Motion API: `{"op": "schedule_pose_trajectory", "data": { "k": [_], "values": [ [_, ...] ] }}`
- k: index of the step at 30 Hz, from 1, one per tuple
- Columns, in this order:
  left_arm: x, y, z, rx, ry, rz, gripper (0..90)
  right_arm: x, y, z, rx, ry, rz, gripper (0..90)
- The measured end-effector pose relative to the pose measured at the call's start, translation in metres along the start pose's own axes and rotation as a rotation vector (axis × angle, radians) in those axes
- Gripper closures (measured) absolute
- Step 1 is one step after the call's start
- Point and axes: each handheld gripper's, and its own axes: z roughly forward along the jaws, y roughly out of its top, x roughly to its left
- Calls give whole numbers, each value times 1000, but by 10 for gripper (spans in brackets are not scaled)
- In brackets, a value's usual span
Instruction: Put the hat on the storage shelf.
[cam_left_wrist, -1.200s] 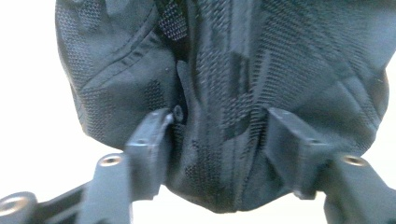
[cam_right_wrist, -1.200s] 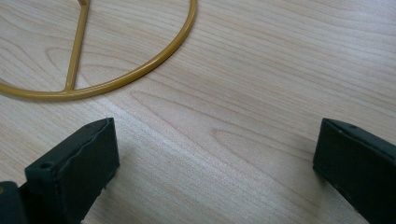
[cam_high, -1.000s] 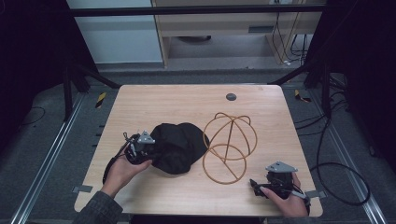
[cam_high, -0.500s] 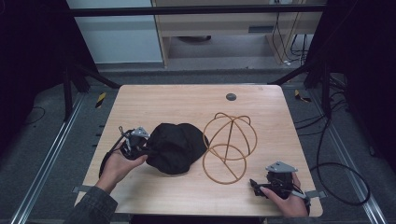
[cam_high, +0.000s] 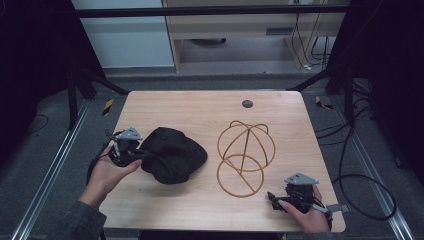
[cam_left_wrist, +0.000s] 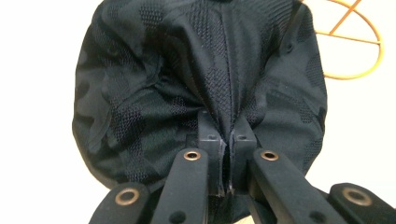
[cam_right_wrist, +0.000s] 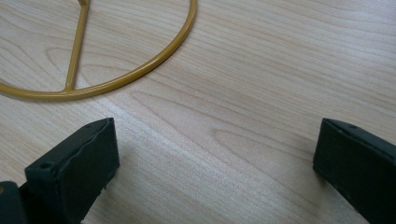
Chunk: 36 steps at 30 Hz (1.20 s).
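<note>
A black fabric cap (cam_high: 175, 155) lies on the left half of the wooden table (cam_high: 200, 110). My left gripper (cam_high: 141, 155) is shut on the cap's left edge, and that edge is raised off the table. In the left gripper view the two jaws (cam_left_wrist: 226, 135) meet with a bunched fold of the cap (cam_left_wrist: 201, 70) pinched between them. A gold wire frame (cam_high: 245, 152) of rings stands right of the cap. My right gripper (cam_high: 272, 199) rests near the table's front right, open, its jaws (cam_right_wrist: 215, 163) wide apart over bare wood just short of the frame's base ring (cam_right_wrist: 140, 70).
A small dark disc (cam_high: 247, 104) sits near the table's far edge. Black cables (cam_high: 360, 180) run over the floor right of the table. Metal rails and a dark frame flank the left side. A cabinet stands beyond the far edge.
My left gripper has moved left and upward with the cap's edge in it, pulling the cap a little to the left. The right gripper has kept still.
</note>
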Motion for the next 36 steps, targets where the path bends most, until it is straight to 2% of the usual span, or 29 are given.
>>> {"op": "schedule_pose_trajectory", "data": {
  "k": [1, 2, 3, 4, 7, 8, 9, 11, 20, 22, 25, 29, 36],
  "values": [
    [0, 1, -10, -14, 5, 7, 865, 0, 0, 0, 0, 0, -2, 4],
    [0, 1, -10, -14, 5, 7, 865, 0, 0, 0, 0, 0, -2, 4],
    [-1, 3, -19, -20, 12, 14, 865, 0, 0, 0, 0, 0, -2, 4],
    [-1, 3, -19, -20, 12, 14, 865, 0, 0, 0, 0, 0, -2, 4],
    [-2, 10, -36, -40, 20, 25, 865, 0, 0, 0, 0, 0, 0, 4],
    [-2, 10, -36, -40, 20, 25, 865, 0, 0, 0, 0, 0, 0, 4],
    [-5, 15, -47, -53, 28, 38, 865, 0, 0, 0, 0, 0, 0, 4],
    [-9, 21, -59, -66, 34, 56, 865, 0, 0, 0, 0, 0, -2, 5],
    [-33, 51, -104, -139, 65, 132, 865, 0, 0, 0, 0, 0, -2, 4],
    [-36, 54, -107, -151, 66, 133, 865, 0, 0, 0, 0, 0, -2, 4],
    [-43, 64, -121, -169, 81, 164, 865, 0, 0, 0, 0, 0, -2, 4],
    [-49, 72, -132, -195, 89, 179, 865, 0, 0, 0, 0, 0, -2, 4],
    [-60, 85, -147, -236, 105, 207, 864, 0, 0, 0, 0, 0, -2, 4]
  ]
}}
